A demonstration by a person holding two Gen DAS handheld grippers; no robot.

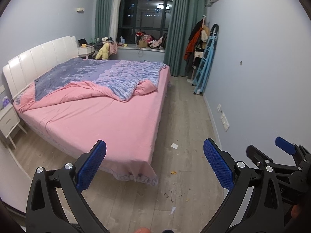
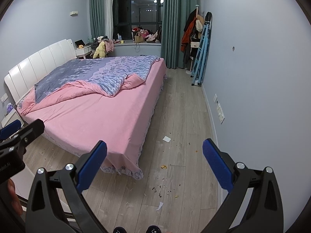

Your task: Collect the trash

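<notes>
Both claws are hovering high above the floor [image 2: 184, 116], nothing being grasped yet: left claw [image 1: 154, 163] is standing wide apart and empty, right claw [image 2: 154, 163] likewise spread and empty; each is also showing at the edge of the other's view. Trash is lying scattered on the wood planks betw. the pink bed [image 1: 93, 120] and the blue wall: a white square paper piece [image 2: 166, 139] near the bed's foot-side edge, a white torn scrap [image 2: 160, 205] nearer the cameras, an orange-yellow peel bit [image 2: 163, 167] just off the bed corner, plus dark crumbs [image 2: 158, 191] and a small yellow fleck [image 2: 176, 196] spread around. Risks from here, as judgement: flat paper is lying flush on the planks, so the pads are likely sliding over it or pushing it along w/o getting under an edge; approach angle needs to be steep w/ one pad pinning. Crumbs are looking too small for these wide pads, prob. getting scattered or crushed rather than lifted. Peel bit is sitting close to the bedsheet hem [image 1: 136, 176], so a sloppy reach is risking pinching fabric instead. No bin or bag is showing in either view, so where collected pieces are going can't be told; carrying w/o a target is risking drops. Claws are held near each other, so both descending on the same piece is risking a clash.
</notes>
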